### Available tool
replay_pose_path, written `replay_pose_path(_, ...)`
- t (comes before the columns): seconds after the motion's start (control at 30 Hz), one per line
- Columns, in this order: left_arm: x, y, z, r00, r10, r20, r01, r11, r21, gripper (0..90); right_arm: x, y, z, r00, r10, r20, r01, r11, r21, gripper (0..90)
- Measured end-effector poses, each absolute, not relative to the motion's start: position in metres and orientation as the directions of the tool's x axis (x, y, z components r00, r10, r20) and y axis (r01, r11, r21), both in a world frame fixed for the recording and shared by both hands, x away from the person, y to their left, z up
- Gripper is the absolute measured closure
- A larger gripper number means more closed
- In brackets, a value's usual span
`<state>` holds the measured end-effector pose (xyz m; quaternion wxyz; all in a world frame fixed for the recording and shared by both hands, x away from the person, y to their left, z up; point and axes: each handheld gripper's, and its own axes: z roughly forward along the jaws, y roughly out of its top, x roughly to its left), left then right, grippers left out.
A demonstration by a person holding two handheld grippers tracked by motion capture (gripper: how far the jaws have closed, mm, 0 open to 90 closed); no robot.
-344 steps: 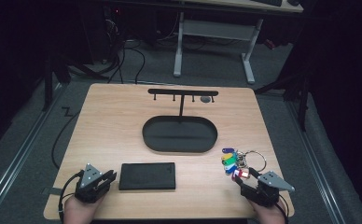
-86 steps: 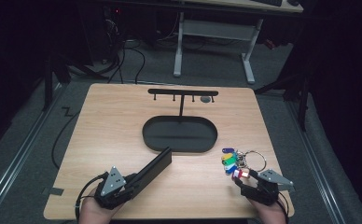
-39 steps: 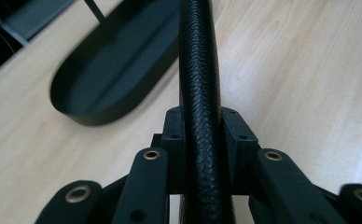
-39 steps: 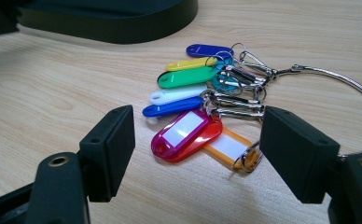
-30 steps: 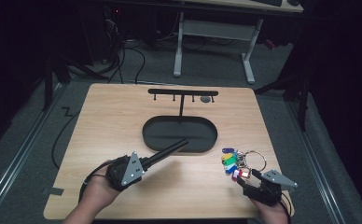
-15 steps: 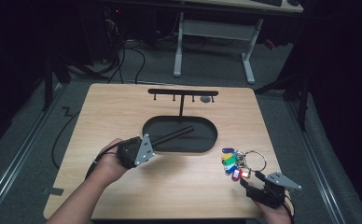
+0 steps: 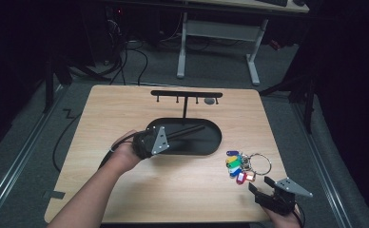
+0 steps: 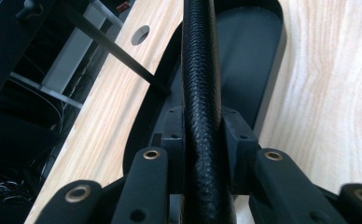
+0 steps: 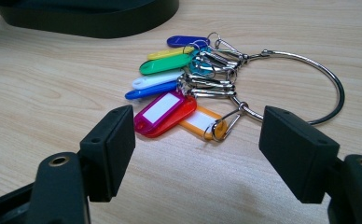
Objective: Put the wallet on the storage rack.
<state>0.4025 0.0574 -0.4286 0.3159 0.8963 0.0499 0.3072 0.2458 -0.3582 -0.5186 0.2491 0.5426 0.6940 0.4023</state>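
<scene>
Left gripper view: left gripper (image 8: 202, 140) clamps the stiff, textured black wallet (image 8: 200, 84) edgewise over tray (image 8: 258, 60); light, grip mid-edge. Right gripper (image 9: 198, 154) gapes, holding nothing.

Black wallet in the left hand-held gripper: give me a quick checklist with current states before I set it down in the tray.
1. Grip on the black wallet: ok, the left hand-held gripper is clamped on both of its sides.
2. Wallet over the oval black tray: ok, its far end reaches over the tray's inside.
3. Wallet touching the tray floor: cannot tell.
4. Upright post of the hook stand clear of the wallet: ok, it stands behind the tray, apart.
5. Key ring with coloured tags out of the way: ok, it lies on the table right of the tray.
6. Right hand-held gripper: ok, open, holding nothing, short of the keys.
</scene>
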Motion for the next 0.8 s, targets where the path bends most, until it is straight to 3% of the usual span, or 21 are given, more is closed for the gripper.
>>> replay_pose_path(0.8, 0.454, 0.024, -0.438, 0.828, 0.229, 0.512, -0.143, -0.797, 0.587, 74.0, 0.240, -0.363, -0.519, -0.273, 0.957, 0.096, 0.552, 0.074, 0.830, 27.3)
